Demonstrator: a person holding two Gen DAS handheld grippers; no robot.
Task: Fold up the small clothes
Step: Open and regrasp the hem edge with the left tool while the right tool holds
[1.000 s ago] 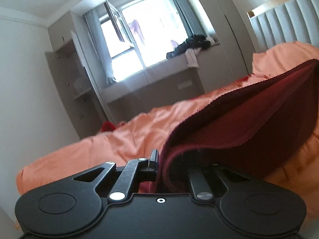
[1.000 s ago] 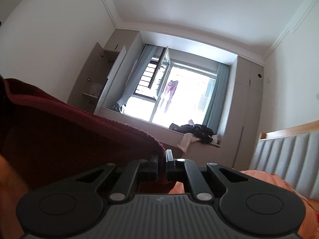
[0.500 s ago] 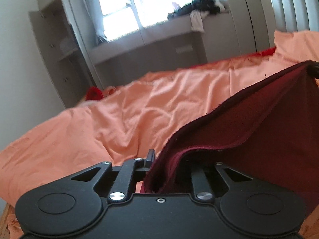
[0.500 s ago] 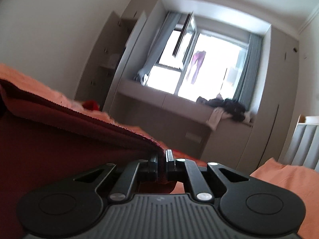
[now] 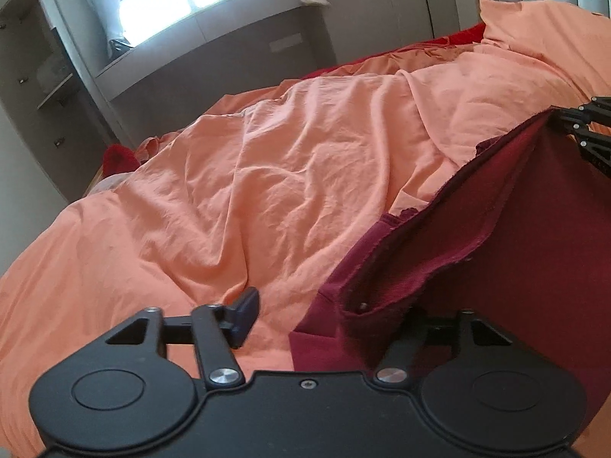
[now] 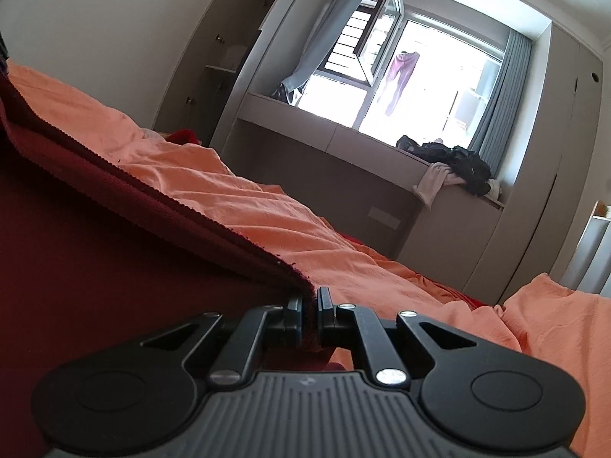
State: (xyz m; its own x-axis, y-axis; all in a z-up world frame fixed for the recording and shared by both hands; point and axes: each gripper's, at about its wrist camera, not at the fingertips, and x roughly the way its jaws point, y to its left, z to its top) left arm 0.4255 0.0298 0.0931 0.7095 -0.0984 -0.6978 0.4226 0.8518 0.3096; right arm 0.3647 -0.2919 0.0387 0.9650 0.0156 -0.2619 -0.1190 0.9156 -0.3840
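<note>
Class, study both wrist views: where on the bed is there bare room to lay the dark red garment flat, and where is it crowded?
Free: the wide stretch of orange duvet between the dark red garment and the bed's far edge by the window bench. Crowded: the near right, where the garment hangs between the left gripper and right gripper; the pillow fills the far right corner.

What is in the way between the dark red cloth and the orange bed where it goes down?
Nothing visible. The dark red garment hangs over the bare, wrinkled orange bedsheet. The right gripper pinches one corner; the left gripper has opened beside the other.
</note>
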